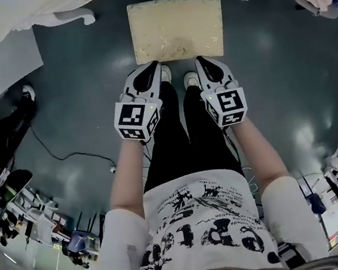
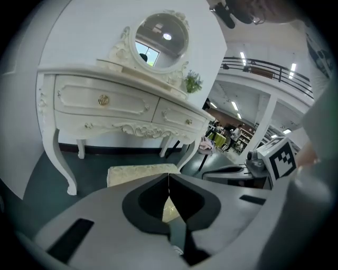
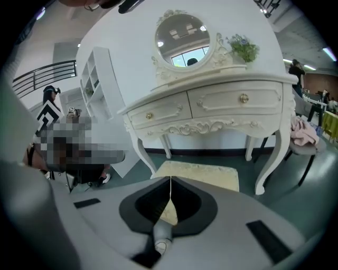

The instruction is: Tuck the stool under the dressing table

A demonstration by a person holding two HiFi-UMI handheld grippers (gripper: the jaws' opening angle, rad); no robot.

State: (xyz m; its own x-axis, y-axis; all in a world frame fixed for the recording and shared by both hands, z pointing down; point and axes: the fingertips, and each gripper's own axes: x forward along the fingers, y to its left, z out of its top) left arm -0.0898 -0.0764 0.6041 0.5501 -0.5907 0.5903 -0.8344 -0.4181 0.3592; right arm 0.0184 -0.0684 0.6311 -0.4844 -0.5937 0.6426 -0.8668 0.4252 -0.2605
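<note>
The stool [image 1: 177,29] has a rectangular padded top in pale cream-gold patterned cloth. It stands on the dark floor [image 1: 79,99] in front of the white dressing table [image 3: 211,108], with most of it on the near side of the table.

Both tools are shut, jaws pressed together with nothing between them. In the head view the left tool [image 1: 148,71] and right tool [image 1: 204,61] sit side by side, their tips lined up with the stool's near edge. Whether they touch it cannot be told. The person's two white shoes [image 1: 164,74] stand just near of that edge.

There is one stool and one table. The table has two drawers, each with a gold knob, and four curved legs. On the tabletop stand one oval mirror [image 3: 182,34] and one small plant [image 3: 244,47].

The stool's far edge lies about level with the table's two front feet. Bare floor shows between each side of the stool and the leg beside it. A thin cable [image 1: 67,153] trails on the floor to the near left, well apart from the stool.
</note>
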